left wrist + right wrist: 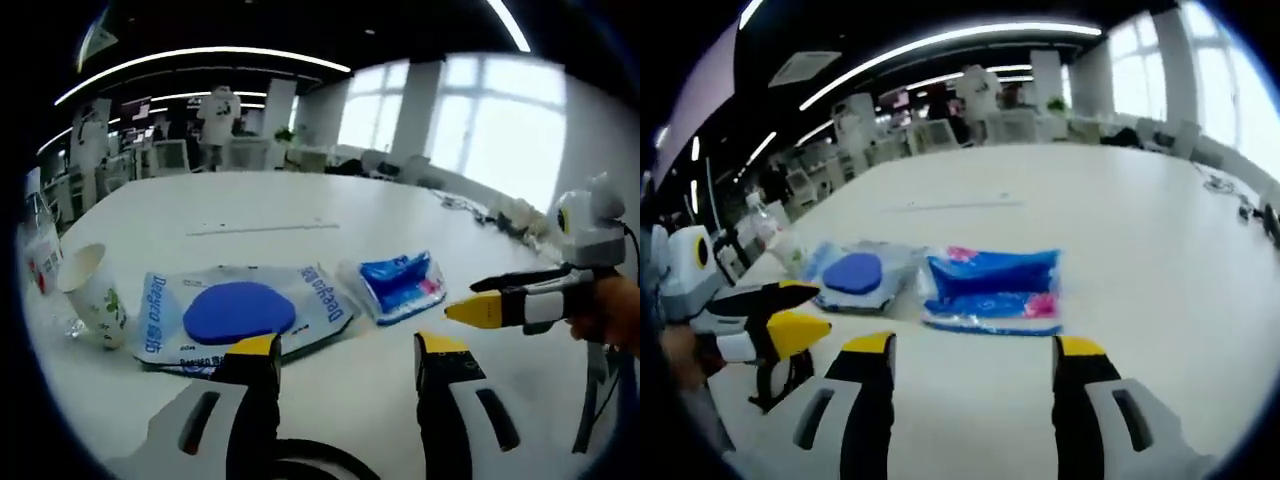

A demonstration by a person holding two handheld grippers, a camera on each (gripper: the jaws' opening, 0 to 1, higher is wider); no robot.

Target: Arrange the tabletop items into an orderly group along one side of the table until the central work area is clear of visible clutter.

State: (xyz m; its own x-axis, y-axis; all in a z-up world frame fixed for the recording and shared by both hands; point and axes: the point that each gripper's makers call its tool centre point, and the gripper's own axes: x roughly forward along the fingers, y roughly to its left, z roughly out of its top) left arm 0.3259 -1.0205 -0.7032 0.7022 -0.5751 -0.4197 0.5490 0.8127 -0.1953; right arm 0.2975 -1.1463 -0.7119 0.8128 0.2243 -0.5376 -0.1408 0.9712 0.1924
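Here both grippers hang over the white table (330,210) with nothing between their jaws, so the step in hand looks like the approach before a pick.

In the left gripper view, the left gripper (345,350) is spread wide, its yellow tips just short of the clear bag (245,312) with a blue disc inside, which lies at about 11 o'clock from the tips. At 9 o'clock a paper cup (92,295) lies tilted beside that bag, close to the table's edge. The blue pack (402,285) sits at 1 o'clock, just beside the bag.

In the right gripper view, the right gripper (975,345) is likewise released and faces the blue pack (992,290) at 12 o'clock, very near but apart from it; the bag (858,278) lies at 10 o'clock. Seen from the left view, however, its yellow tips appear drawn together, so I cannot tell its state for certain.

The three items already lie in a rough row, though the middle of the table is not yet clear. The next move probably calls for lowering one gripper onto a thin, flat packet and pinching an edge; soft film may slip or crumple.
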